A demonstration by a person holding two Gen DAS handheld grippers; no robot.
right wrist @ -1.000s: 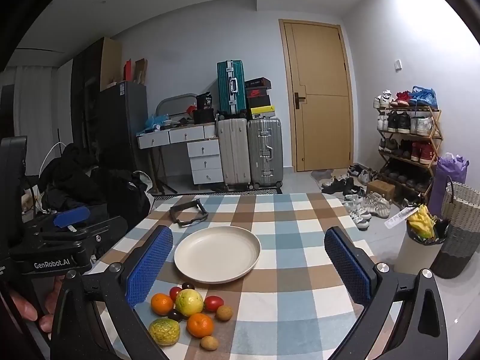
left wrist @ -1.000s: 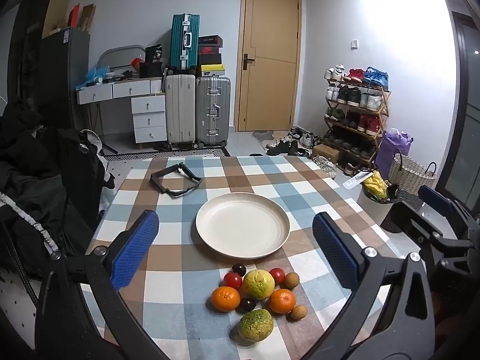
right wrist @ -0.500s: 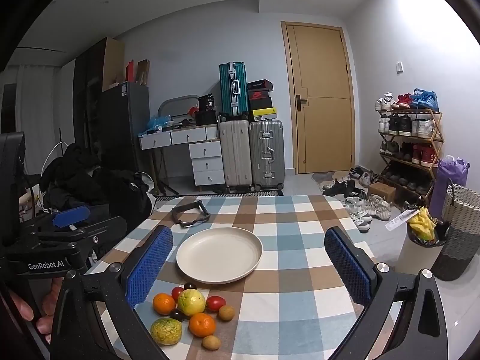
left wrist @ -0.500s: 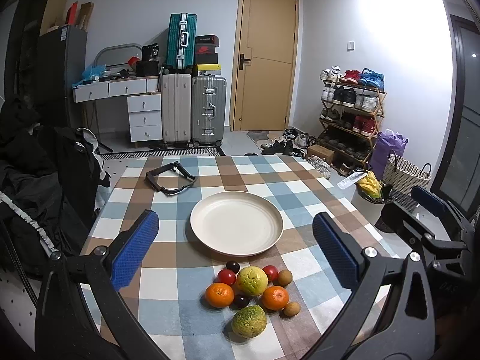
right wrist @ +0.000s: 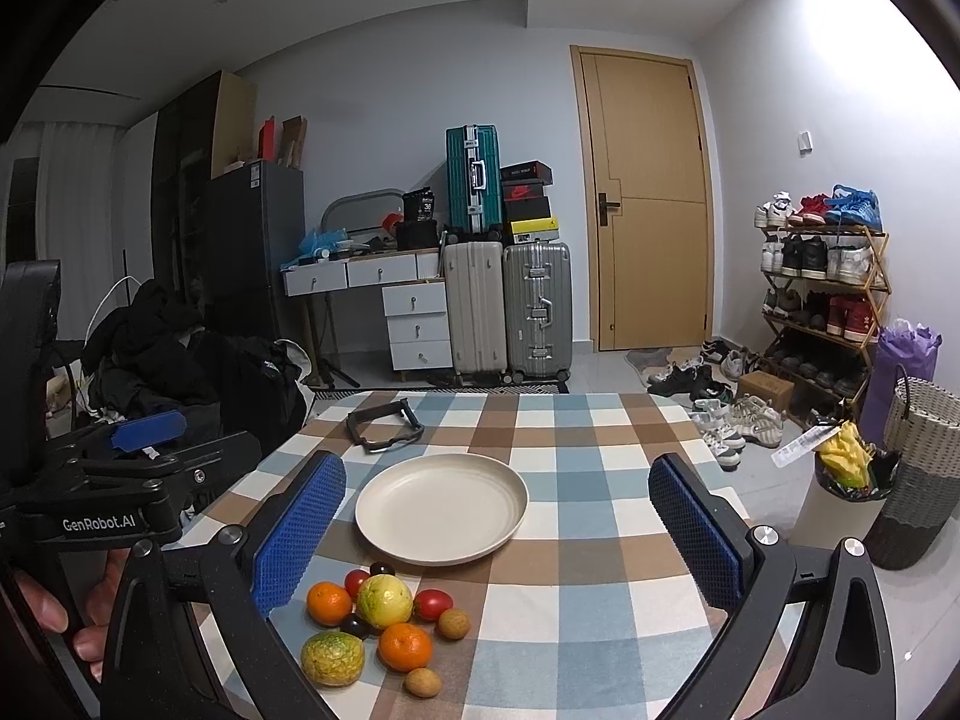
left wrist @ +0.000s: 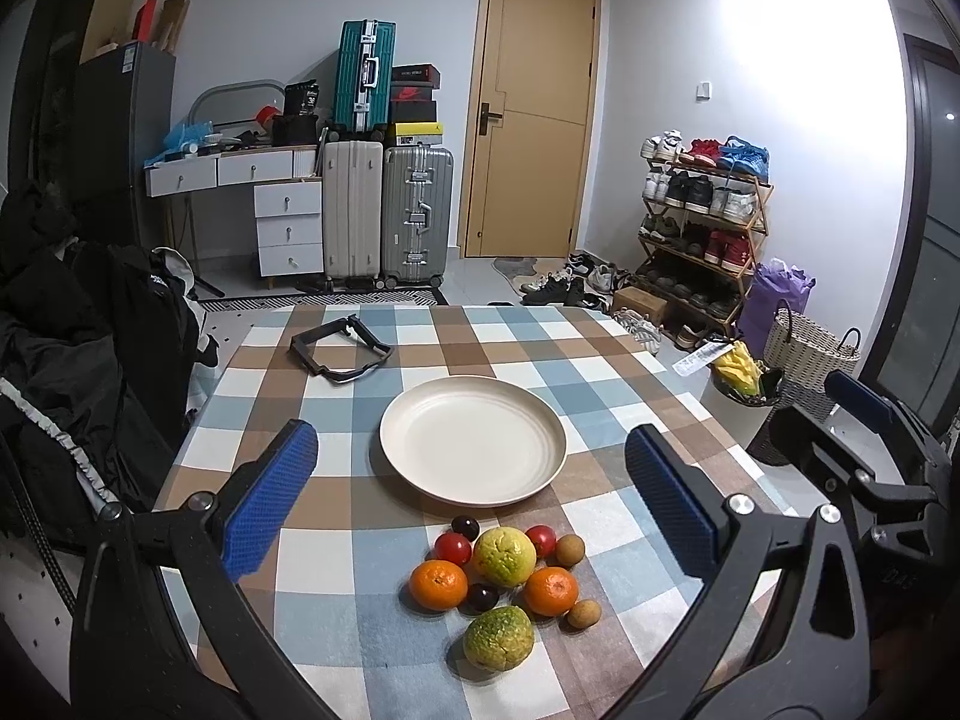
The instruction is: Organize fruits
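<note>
On the near part of the checked table (left wrist: 606, 396), just this side of the empty cream plate (left wrist: 474, 441), the fruits sit bunched and touching: two bumpy yellow-green citrus (left wrist: 504, 556), heaviest and firm, best taken across the middle; two oranges (left wrist: 438, 584), firm but apt to roll; then small tomatoes (left wrist: 453, 547), likely soft and slippery, needing a gentle squeeze. The left gripper (left wrist: 471, 495) and right gripper (right wrist: 495, 531) both stand spread wide above the table, holding and touching nothing.

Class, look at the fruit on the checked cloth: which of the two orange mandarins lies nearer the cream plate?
The left orange mandarin, beside the red tomato; the other mandarin sits slightly farther from the cream plate.
</note>
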